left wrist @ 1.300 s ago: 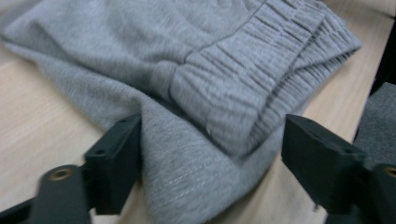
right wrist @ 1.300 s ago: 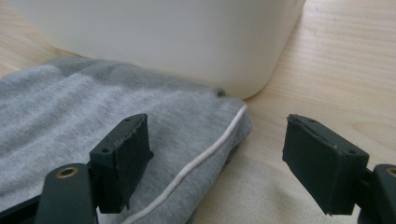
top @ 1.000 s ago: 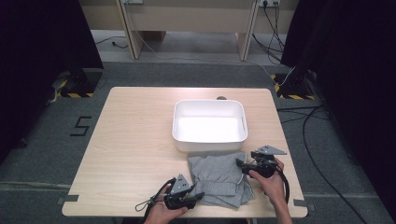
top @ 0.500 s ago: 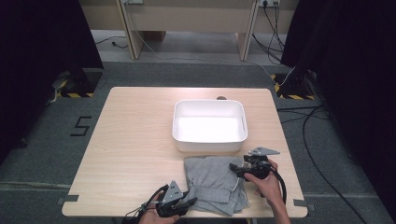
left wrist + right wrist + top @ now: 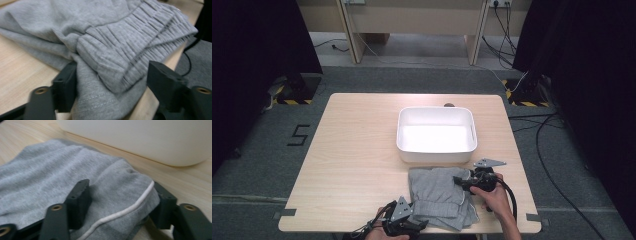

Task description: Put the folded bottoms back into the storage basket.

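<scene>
A grey garment (image 5: pixel 439 196) lies bunched on the near part of the table (image 5: pixel 352 165), just in front of a white tub (image 5: pixel 436 134) that sits near the table's middle. The garment's near edge reaches the table's front edge.

The left gripper (image 5: pixel 408 226) sits at the table's front edge, at the garment's near left corner. In the left gripper view, its jaws stand wide apart with the gathered waistband (image 5: pixel 130 55) and a fold of cloth between them; the left jaw touches the fabric, and the right jaw stands clear of it, so nothing is clamped.

The right gripper (image 5: pixel 462 181) rests at the garment's far right corner, held by the right hand (image 5: pixel 494 195), with its grey plate (image 5: pixel 489 163) just beside the tub's near wall. In the right gripper view, its jaws are also spread, one on top of the cloth and the other at the edge bearing a white trim line (image 5: pixel 125 212). The fold lies between them, not pinched. The tub's (image 5: pixel 140 140) rounded wall rises close behind, with bare wood between it and the garment.
</scene>
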The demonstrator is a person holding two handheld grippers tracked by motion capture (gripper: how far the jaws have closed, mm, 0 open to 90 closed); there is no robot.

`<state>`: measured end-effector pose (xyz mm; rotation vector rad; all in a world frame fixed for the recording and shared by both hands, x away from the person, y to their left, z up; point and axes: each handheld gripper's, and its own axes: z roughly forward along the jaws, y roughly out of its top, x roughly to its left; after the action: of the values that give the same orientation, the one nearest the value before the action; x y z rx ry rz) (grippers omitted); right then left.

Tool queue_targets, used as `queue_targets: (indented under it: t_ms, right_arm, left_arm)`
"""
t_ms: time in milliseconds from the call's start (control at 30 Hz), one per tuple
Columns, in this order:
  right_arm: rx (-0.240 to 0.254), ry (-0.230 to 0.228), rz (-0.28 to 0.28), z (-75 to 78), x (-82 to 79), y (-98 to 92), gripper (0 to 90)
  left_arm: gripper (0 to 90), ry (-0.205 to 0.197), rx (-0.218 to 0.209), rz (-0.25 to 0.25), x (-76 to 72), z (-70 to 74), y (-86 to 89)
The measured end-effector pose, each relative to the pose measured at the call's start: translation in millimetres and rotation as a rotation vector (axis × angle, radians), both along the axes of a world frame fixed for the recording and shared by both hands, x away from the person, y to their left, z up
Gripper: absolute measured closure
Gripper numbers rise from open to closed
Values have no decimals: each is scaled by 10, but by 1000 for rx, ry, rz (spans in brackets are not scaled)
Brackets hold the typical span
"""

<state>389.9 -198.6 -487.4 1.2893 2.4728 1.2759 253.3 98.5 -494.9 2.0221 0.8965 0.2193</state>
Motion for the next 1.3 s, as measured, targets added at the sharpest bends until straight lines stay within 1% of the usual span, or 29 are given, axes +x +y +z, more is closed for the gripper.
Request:
queue_targets:
  t_ms: [33,100,133,167,200,233,300,333,367,433,500,533,567,600,700,733,767,800,900,1000,1033,1067,1100,1133,1167,1200,1233,1267,1300]
  right_arm:
    - [13,3,6,-8,3,0,449]
    - [34,10,4,-20,-1,-1,484]
    - [47,11,2,-31,1,-12,506]
    - [59,21,-7,-34,2,-17,526]
    - [68,32,-12,-35,4,-21,545]
    - [71,32,-13,-35,3,-19,560]
    - [71,13,-9,-26,-14,-8,592]
    - [65,-6,-5,-24,-15,-8,603]
    - [70,-11,-3,-20,-20,-6,611]
    - [92,-23,-13,-11,-29,-1,623]
    - [98,-40,-15,21,-48,8,628]
    - [99,-56,-11,55,-56,12,631]
    - [99,-56,-11,55,-56,12,631]
    - [125,-74,-6,118,-79,25,635]
    - [104,-112,12,202,-115,60,637]
    - [105,-117,18,229,-125,72,638]
    - [110,-127,22,250,-130,79,638]
    - [123,-130,18,279,-143,82,639]
    - [140,-156,17,360,-165,66,639]
    - [168,-187,27,489,-194,66,640]
    - [168,-187,27,489,-194,66,640]
    - [170,-192,26,525,-210,75,640]
    - [169,-217,37,581,-224,87,640]
    - [174,-224,41,624,-238,98,641]
    - [188,-235,38,697,-251,106,641]
    - [194,-246,39,729,-248,104,641]
    - [194,-246,39,729,-248,104,641]
    - [215,-259,39,796,-239,98,642]
    - [218,-262,39,823,-235,92,642]
  left_arm:
    - [357,6,-13,3,17,-2,6]
    - [464,34,-55,21,58,-7,33]
    - [547,40,-73,22,79,-19,52]
    - [576,40,-73,22,79,-19,52]
    - [617,53,-96,22,98,-30,73]
    - [636,60,-101,17,108,-28,77]
    - [672,28,-78,7,90,-11,61]
    - [684,13,-70,2,78,-2,52]
    - [695,5,-67,-2,68,10,50]
    - [711,-2,-67,-10,63,44,50]
    - [720,-5,-66,-11,63,62,54]
    - [723,-12,-69,-14,63,93,67]
    - [725,-12,-69,-14,63,93,67]
    - [727,-17,-72,-19,56,124,75]
    - [732,-19,-93,-35,29,208,77]
    - [733,-26,-100,-37,18,240,78]
    - [733,-26,-100,-37,18,240,78]
    - [733,-31,-114,-42,15,309,100]
    - [734,-30,-148,-45,25,420,138]
    - [733,-25,-180,-59,16,541,161]
    - [733,-25,-180,-59,16,541,161]
    - [733,-30,-186,-68,7,597,166]
    - [733,-34,-195,-75,2,637,172]
    - [733,-35,-206,-75,2,675,182]
    - [733,-41,-221,-74,15,749,211]
    - [733,-46,-223,-73,22,777,220]
    - [733,-46,-223,-73,22,777,220]
    - [733,-56,-234,-74,40,845,238]
    - [733,-59,-237,-75,49,878,244]
